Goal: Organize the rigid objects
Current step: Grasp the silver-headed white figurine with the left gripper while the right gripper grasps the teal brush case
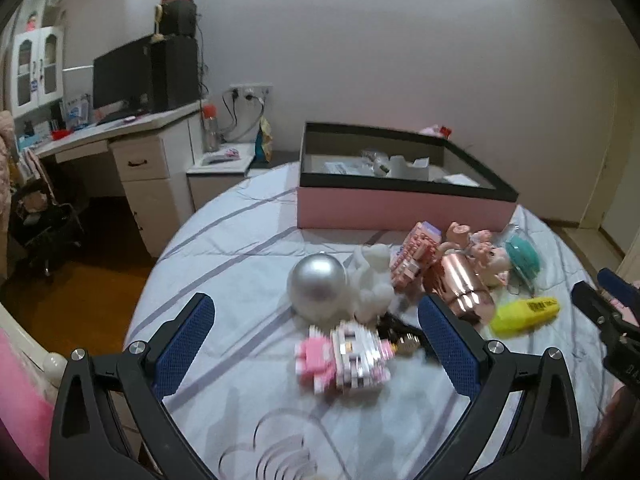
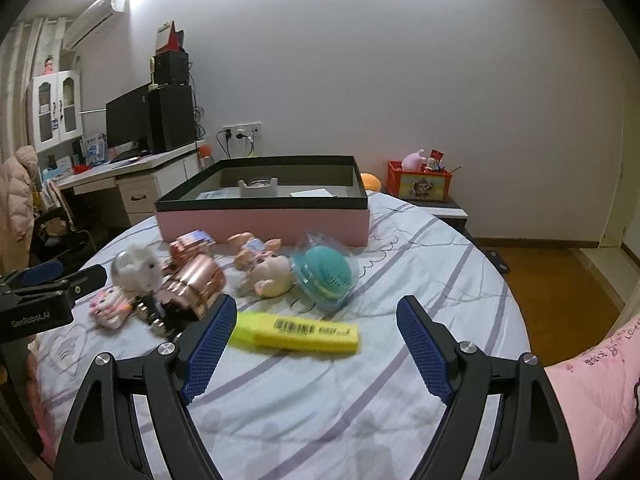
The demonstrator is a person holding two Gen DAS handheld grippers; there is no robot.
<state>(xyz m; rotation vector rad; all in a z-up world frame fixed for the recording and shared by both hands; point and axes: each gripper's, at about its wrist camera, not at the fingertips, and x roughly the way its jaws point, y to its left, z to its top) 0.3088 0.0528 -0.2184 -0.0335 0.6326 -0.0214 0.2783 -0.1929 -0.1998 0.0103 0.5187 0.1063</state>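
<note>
A pile of small objects lies on the striped bed sheet (image 1: 240, 248) in front of a pink box with a black rim (image 1: 400, 204). My left gripper (image 1: 316, 320) is open just above a pink and white block toy (image 1: 348, 354), with a silver ball (image 1: 318, 286) and a white figurine (image 1: 374, 280) beyond it. My right gripper (image 2: 316, 320) is open over a yellow highlighter (image 2: 296, 334), apart from it. Farther off lie a rose-gold bottle (image 2: 196, 278), pig figurines (image 2: 268, 268) and a teal brush in a clear case (image 2: 326, 274).
The pink box (image 2: 264, 220) holds white items and papers. A desk with a monitor (image 1: 120, 76) and a nightstand (image 1: 216, 176) stand left of the bed. A red crate (image 2: 418, 184) sits on a stand at the right. Pink bedding (image 2: 592, 392) lies at the near right edge.
</note>
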